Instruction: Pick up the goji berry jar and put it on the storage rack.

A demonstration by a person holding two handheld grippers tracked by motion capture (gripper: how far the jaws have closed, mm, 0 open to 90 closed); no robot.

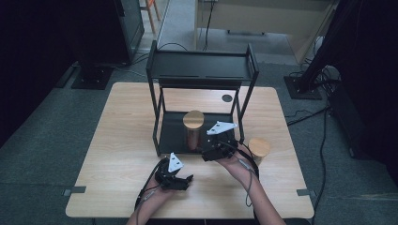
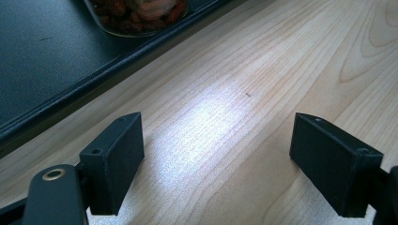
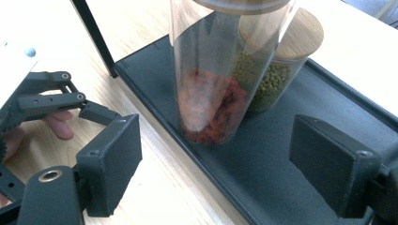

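While the tall jar of red dried fruit stands on the rack's bottom tray at 12 o'clock, it's being lined up by the open, empty right gripper; closing in comes next. Left gripper is parked open, empty.

Tall glass jar (red contents, wooden lid), upright on rack's bottom tray

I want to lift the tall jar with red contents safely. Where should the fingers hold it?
Grip the tall jar across its straight glass wall below the wooden lid, coming level from the shelf's open front: it stands upright, and another jar sits close behind it.
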